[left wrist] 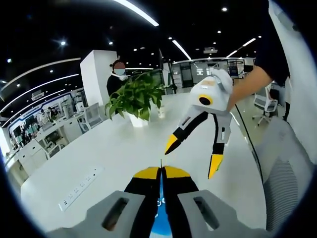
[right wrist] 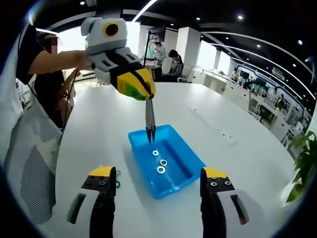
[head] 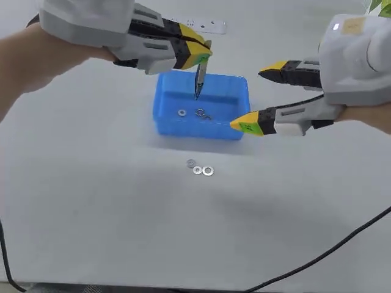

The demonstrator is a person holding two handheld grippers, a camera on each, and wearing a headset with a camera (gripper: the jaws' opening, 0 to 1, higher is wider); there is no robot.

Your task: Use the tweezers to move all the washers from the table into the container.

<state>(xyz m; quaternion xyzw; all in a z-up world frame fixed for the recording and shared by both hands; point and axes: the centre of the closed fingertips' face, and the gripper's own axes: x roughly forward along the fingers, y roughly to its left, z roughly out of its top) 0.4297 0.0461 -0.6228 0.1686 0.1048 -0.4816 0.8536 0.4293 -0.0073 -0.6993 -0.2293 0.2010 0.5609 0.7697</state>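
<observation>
Currently | left claw [head: 203, 54] clamps tweezers [head: 199, 80] | right claw [head: 246, 99] wide | container [head: 164, 125] holds three washers [head: 200, 112] | three more washers [head: 197, 170] on table [head: 91, 201]

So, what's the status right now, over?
Left claw shut on tweezers above container. Right claw open. Three washers inside, three on table. Nothing blocking them.

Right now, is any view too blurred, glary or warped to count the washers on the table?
Head view: even light, faint shadows, three table washers slightly soft but countable. Right gripper view: fisheye curves the table, blue container sharp. Left gripper view: looks across the room, ceiling lights flare.
</observation>
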